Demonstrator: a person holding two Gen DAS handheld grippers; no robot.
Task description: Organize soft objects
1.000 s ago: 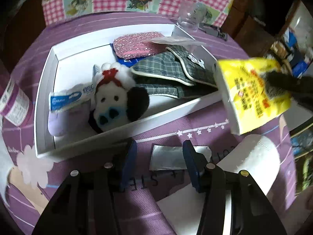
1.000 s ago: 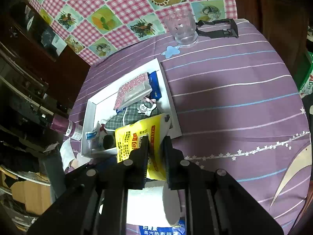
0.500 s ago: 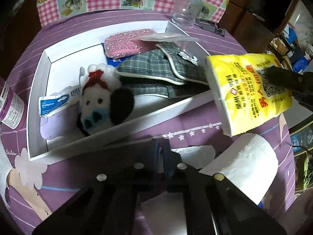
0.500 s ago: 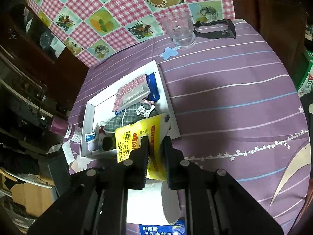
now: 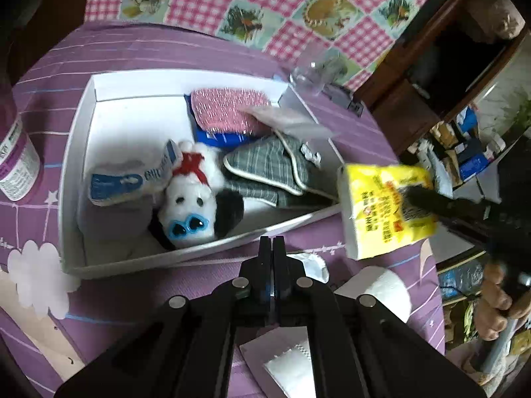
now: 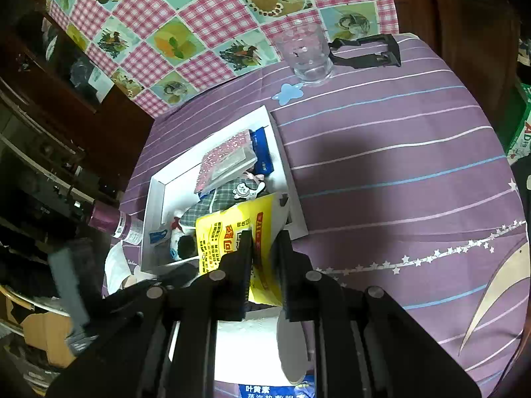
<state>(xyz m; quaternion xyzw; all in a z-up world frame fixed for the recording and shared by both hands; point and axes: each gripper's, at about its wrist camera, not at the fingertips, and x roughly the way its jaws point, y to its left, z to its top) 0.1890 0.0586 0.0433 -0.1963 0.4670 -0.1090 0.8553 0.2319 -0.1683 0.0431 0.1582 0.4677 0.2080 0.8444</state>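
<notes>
- Purple striped tablecloth (image 6: 398,172) covers the round table, with a pink checked picture cloth (image 6: 205,23) hanging at the far side
- White tray (image 5: 71,152) lies on the tablecloth at the left of the scene, and most of the soft things are inside it
- Yellow tissue pack (image 5: 381,212) is held up off the table at the tray's near right corner, partly over the rim in the right wrist view
- Right gripper (image 6: 265,255) has its fingers pressed on both faces of the yellow tissue pack
- Left gripper (image 5: 272,248) has its jaws closed together with nothing visible between them, just near of the tray's near wall
- Toilet roll (image 5: 381,288) lies on the cloth near the grippers, below the pack
- Plaid pouch (image 5: 265,169) rests in the right half of the tray
- Plush dog (image 5: 195,205), white with a red bow, lies against the tray's near wall, left of the pouch
- Pink sparkly pad (image 5: 229,111) sits at the tray's far side, on a blue item
- Toothpaste tube (image 5: 129,179) lies left of the dog, touching it
- Clear glass (image 6: 305,54) stands beyond the tray
- Purple bottle (image 5: 15,162) stands left of the tray
</notes>
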